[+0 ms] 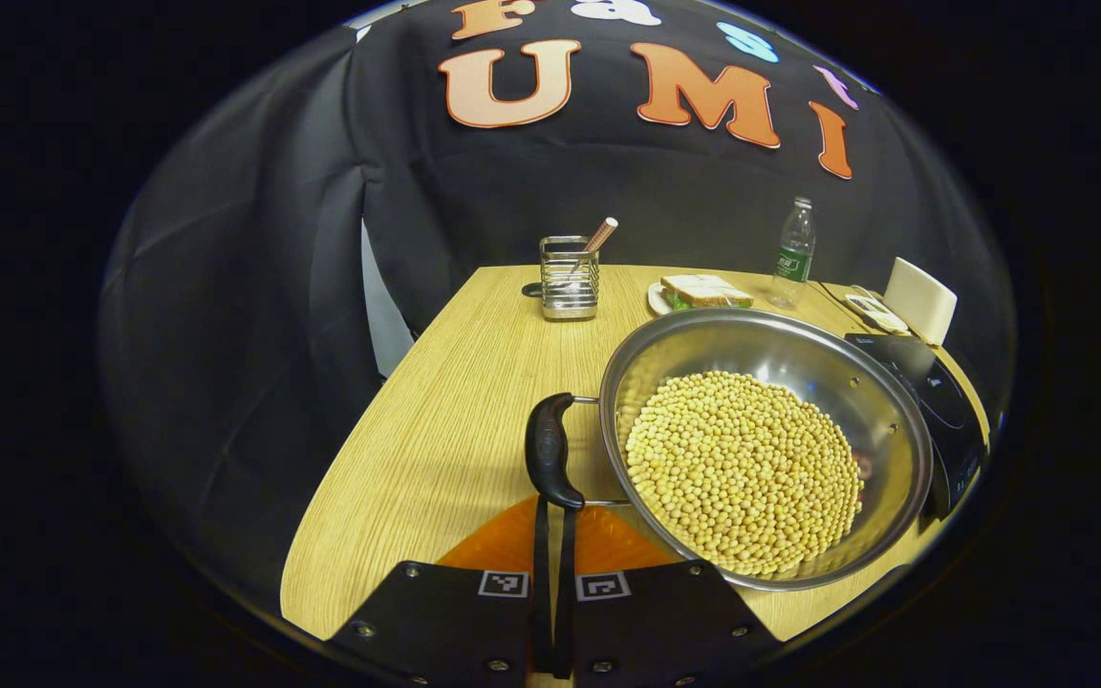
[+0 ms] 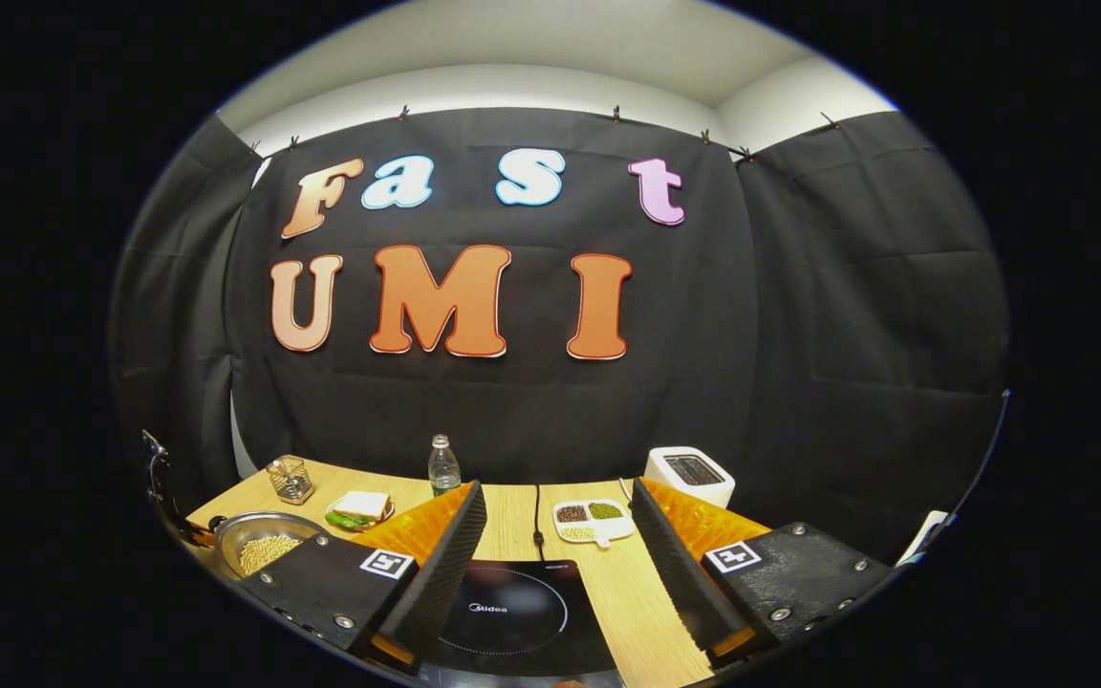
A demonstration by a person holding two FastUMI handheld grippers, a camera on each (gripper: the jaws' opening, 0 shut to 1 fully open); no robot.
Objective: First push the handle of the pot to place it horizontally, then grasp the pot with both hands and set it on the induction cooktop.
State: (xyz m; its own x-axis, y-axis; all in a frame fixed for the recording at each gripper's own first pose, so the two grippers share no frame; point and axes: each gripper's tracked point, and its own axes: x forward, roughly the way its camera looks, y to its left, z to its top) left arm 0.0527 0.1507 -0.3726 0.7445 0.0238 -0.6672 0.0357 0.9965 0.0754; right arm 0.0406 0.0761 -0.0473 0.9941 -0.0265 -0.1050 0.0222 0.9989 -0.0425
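Note:
A steel pot holding yellow soybeans stands on the wooden table in the left gripper view. Its black side handle points toward me. My left gripper is shut, its tips touching the near end of that handle, nothing between the fingers. The black induction cooktop lies just right of the pot. In the right gripper view my right gripper stands wide open above the cooktop, holding nothing. The pot sits at that view's far left.
At the back of the table stand a wire utensil holder, a sandwich on a plate, a water bottle and a white toaster. A divided dish of beans lies behind the cooktop. The table's left edge is near the pot handle.

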